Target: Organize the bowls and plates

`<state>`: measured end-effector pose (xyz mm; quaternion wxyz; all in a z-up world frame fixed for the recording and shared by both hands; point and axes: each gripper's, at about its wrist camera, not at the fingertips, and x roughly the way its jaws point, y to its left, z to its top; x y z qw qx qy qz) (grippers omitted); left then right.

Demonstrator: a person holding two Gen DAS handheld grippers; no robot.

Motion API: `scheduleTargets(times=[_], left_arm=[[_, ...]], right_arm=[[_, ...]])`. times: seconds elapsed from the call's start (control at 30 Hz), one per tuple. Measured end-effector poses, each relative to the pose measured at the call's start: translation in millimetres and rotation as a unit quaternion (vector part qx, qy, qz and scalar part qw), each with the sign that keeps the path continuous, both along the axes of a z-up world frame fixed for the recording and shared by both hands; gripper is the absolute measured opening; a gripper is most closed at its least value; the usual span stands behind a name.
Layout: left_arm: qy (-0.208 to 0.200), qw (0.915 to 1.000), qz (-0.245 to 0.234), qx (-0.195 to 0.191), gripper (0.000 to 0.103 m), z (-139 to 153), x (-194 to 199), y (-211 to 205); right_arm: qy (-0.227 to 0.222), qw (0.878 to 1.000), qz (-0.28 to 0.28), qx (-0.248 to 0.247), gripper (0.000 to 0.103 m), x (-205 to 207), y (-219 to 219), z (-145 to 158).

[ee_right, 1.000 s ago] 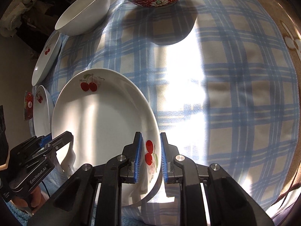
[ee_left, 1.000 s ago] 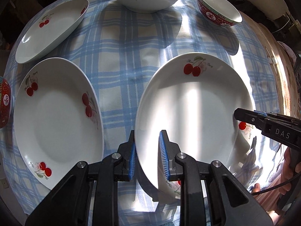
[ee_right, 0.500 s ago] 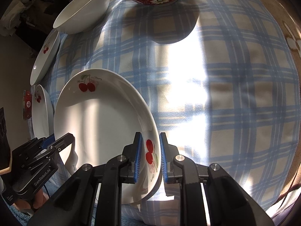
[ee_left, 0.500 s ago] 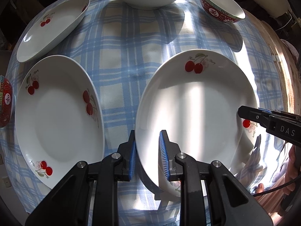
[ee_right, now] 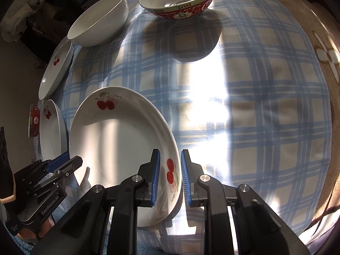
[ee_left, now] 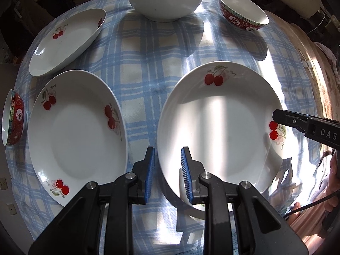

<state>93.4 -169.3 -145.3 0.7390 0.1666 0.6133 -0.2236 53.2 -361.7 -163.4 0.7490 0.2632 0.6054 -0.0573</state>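
Nearby: second cherry plate (ee_left: 76,131), white bowl (ee_left: 165,2), red bowl (ee_left: 242,14)
Left tongs (ee_left: 167,170): pinching held cherry plate (ee_left: 218,127) rim
Right tongs (ee_right: 169,174): pinching opposite rim

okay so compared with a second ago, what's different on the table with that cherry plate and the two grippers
The cherry plate has come up off the checked cloth, a little higher at its left-gripper side, held by its rim at both sides. The left gripper and right gripper stay clamped on opposite rims. The other two cherry plates and the bowls have not moved.
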Motion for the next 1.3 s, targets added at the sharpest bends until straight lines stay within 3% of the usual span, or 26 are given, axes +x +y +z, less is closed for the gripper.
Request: scheduleTargets(times=[0.1,0.13,0.17,0.27,0.33,0.47,0.57,0.9,1.3], left_arm=[[-0.019,0.9998,-0.002,-0.007,0.026,16,-6,7],[-0.025,0.9997,0.000,-0.008,0.028,21,-8,10],[-0.031,0.9995,0.001,-0.009,0.032,27,-9,13],[-0.059,0.9981,0.008,-0.014,0.056,44,-8,23],[-0.077,0.9969,0.013,-0.010,0.059,56,-8,27],[-0.097,0.9947,0.032,0.008,0.088,64,6,45],[-0.113,0.9927,0.041,0.008,0.094,71,8,62],[-0.119,0.9882,0.092,0.025,0.094,79,25,118],[-0.094,0.9855,0.138,0.029,0.094,56,45,173]], right_arm=[[-0.018,1.000,-0.006,-0.012,0.026,-4,-2,13],[-0.024,1.000,-0.005,-0.013,0.033,-5,-2,17],[-0.029,0.999,-0.003,-0.016,0.043,-5,-1,20],[-0.046,0.998,0.008,-0.036,0.058,-6,5,32],[-0.059,0.997,0.019,-0.051,0.068,-6,9,41],[-0.091,0.992,0.038,-0.074,0.086,0,23,60],[-0.118,0.989,0.047,-0.076,0.096,4,33,73],[-0.159,0.978,0.089,-0.103,0.099,34,86,98],[-0.166,0.971,0.144,-0.095,0.099,72,151,86]])
